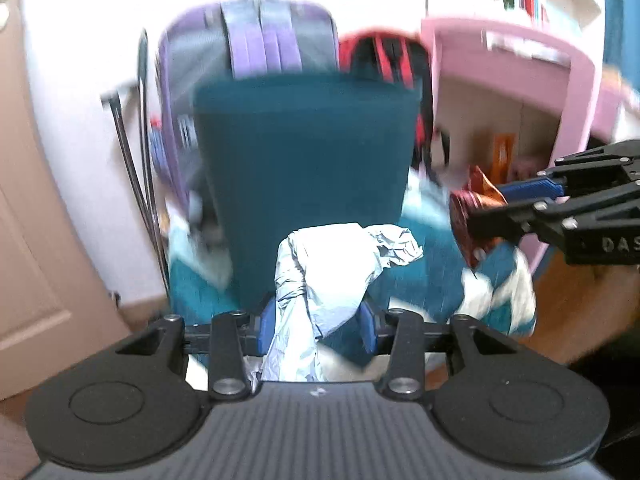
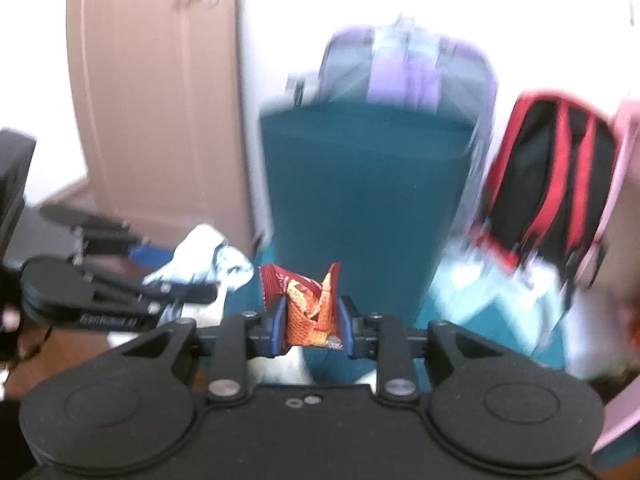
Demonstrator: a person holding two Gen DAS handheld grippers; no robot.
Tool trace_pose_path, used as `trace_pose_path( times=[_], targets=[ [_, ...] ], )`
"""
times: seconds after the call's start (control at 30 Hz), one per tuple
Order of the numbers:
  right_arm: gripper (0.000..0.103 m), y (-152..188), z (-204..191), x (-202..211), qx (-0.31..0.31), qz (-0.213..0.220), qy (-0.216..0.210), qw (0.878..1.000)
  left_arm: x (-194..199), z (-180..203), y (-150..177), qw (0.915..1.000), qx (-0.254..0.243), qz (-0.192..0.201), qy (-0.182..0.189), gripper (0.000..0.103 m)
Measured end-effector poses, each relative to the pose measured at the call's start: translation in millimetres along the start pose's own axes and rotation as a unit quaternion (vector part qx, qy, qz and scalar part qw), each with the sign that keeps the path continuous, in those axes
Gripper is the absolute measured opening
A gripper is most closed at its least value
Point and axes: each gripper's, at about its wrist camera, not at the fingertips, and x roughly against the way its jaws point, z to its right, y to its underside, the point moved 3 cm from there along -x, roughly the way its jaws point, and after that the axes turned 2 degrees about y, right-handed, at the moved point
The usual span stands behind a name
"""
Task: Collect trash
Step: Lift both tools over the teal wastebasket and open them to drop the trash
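**Carrying two pieces of trash toward the teal bin**

Clamped between the blue pads of the left gripper [image 1: 318, 320], a crumpled white paper [image 1: 320, 280] sticks up and flops forward, pinched low so that most of it hangs free. The right gripper [image 2: 312, 326] is closed on a crushed red-and-orange snack wrapper [image 2: 306, 308], gripped at its middle with torn edges fanning above the pads. Both pieces are held off the floor, probably so they can be released over the tall teal bin [image 1: 304, 152] that stands straight ahead in both views; its rim sits above the grippers, so a lift looks necessary first.

Behind the bin stand a purple suitcase [image 1: 248, 36] and a red-and-black backpack [image 2: 548, 176], with a pink shelf unit [image 1: 560, 80] to the right and a door [image 2: 160, 100] to the left. A teal-and-white rug [image 1: 500, 292] lies underfoot. Both views are blurred.
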Motion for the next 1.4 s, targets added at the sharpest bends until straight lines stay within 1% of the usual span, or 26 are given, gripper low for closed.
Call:
trace_pose_path(
  times=[0.07, 0.13, 0.23, 0.37, 0.43, 0.57, 0.63, 0.77, 0.87, 0.97, 1.03, 1.1, 1.17, 1.27, 1.3, 1.33, 1.4],
  targets=[
    [0.026, -26, 9, 17, 0.003, 0.038, 0.016, 0.999, 15, 1, -28, 0.9996, 0.011, 0.025, -0.003, 0.04],
    [0.026, -48, 15, 24, 0.004, 0.065, 0.026, 0.998, 25, 0, -53, 0.9988, 0.016, 0.046, -0.009, 0.04],
    [0.026, -78, 19, 21, 0.002, 0.086, 0.039, 0.995, 24, 0, -91, 0.9975, 0.02, 0.064, -0.021, 0.04],
    [0.026, -107, 26, 9, 0.002, 0.093, 0.058, 0.994, 12, 0, -132, 0.9957, 0.017, 0.081, -0.041, 0.04],
    [0.026, -114, 31, -5, 0.001, 0.091, 0.068, 0.994, 7, -2, -144, 0.9948, 0.024, 0.089, -0.045, 0.04],
    [0.027, -114, 34, -27, -0.007, 0.073, 0.069, 0.995, -16, -9, -163, 0.9945, 0.032, 0.083, -0.054, 0.04],
    [0.027, -111, 36, -41, -0.006, 0.06, 0.071, 0.996, -29, -14, -168, 0.995, 0.042, 0.072, -0.054, 0.04],
    [0.027, -105, 39, -64, -0.006, 0.034, 0.074, 0.997, -62, -20, -172, 0.9969, 0.053, 0.035, -0.047, 0.04],
    [0.027, -100, 40, -81, 0.0, 0.019, 0.073, 0.997, -82, -22, -168, 0.9972, 0.053, 0.02, -0.049, 0.04],
    [0.029, -95, 41, -93, 0.003, 0.006, 0.072, 0.997, -103, -26, -162, 0.9972, 0.058, -0.008, -0.046, 0.041],
    [0.03, -91, 43, -98, -0.001, 0.001, 0.068, 0.998, -112, -27, -159, 0.9969, 0.061, -0.022, -0.045, 0.041],
    [0.03, -88, 45, -101, -0.003, -0.005, 0.063, 0.998, -115, -28, -156, 0.9965, 0.066, -0.024, -0.045, 0.041],
    [0.034, -86, 47, -101, -0.005, -0.005, 0.066, 0.998, -116, -28, -156, 0.9962, 0.073, -0.027, -0.039, 0.041],
    [0.036, -85, 51, -97, -0.018, -0.004, 0.065, 0.998, -110, -26, -158, 0.9959, 0.077, -0.019, -0.045, 0.052],
    [0.037, -85, 53, -94, -0.023, -0.002, 0.063, 0.998, -106, -25, -159, 0.9959, 0.076, -0.013, -0.047, 0.06],
    [0.037, -85, 54, -90, -0.027, 0.0, 0.061, 0.998, -102, -23, -159, 0.996, 0.075, -0.009, -0.047, 0.065],
    [0.037, -86, 54, -80, -0.031, 0.006, 0.058, 0.998, -91, -20, -158, 0.9961, 0.075, -0.004, -0.046, 0.066]
  ],
)
